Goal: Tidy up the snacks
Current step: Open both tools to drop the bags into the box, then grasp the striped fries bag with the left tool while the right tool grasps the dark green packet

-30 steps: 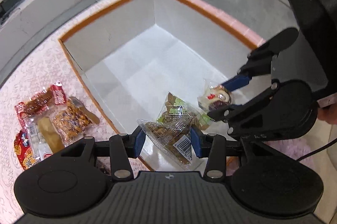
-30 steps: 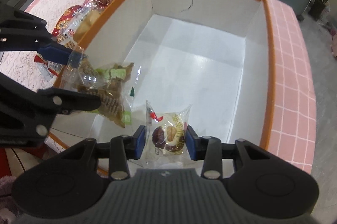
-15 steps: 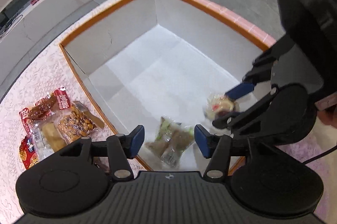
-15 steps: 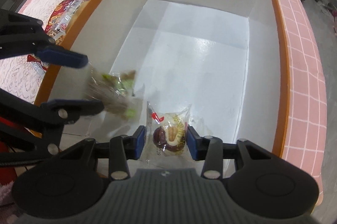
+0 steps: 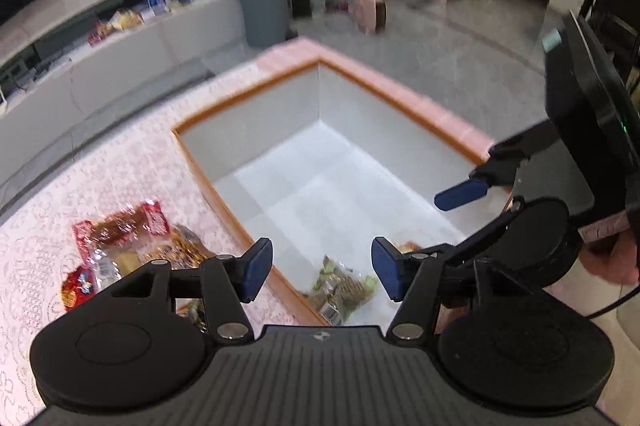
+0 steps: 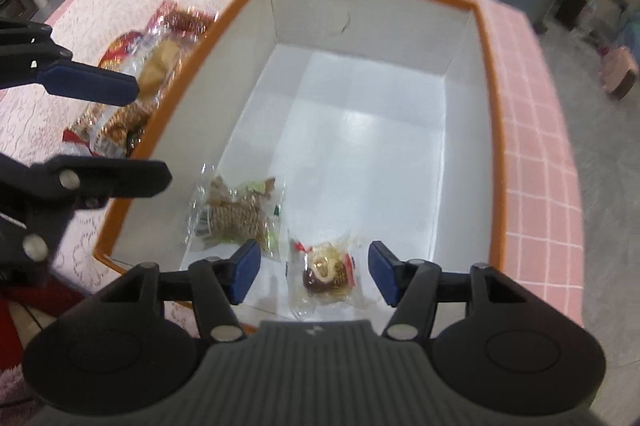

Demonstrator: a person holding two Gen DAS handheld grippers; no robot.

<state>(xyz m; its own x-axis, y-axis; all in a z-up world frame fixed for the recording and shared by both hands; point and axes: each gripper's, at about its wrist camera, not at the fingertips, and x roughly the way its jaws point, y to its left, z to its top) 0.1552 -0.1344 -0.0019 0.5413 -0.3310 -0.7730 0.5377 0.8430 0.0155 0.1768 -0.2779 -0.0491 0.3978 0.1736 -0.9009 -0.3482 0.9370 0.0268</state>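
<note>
Both claws hang over the white open box with an orange rim [image 6: 490, 73] that sits on the pink lace-covered tabletop [image 5: 120, 161]. The left claw [image 5: 322, 272] stands well open with nothing between its blue pads. The right claw [image 6: 314, 276] is opening, its pads clear of the clear-wrapped chocolate-and-cream cake [image 6: 326, 272] lying on the box floor below them. Just beside that, a clear packet of brown cracker snacks with green print [image 6: 238, 216] rests on the floor near the left wall. A pile of red and clear snack packets [image 5: 120, 246] lies on the tabletop outside the box
</note>
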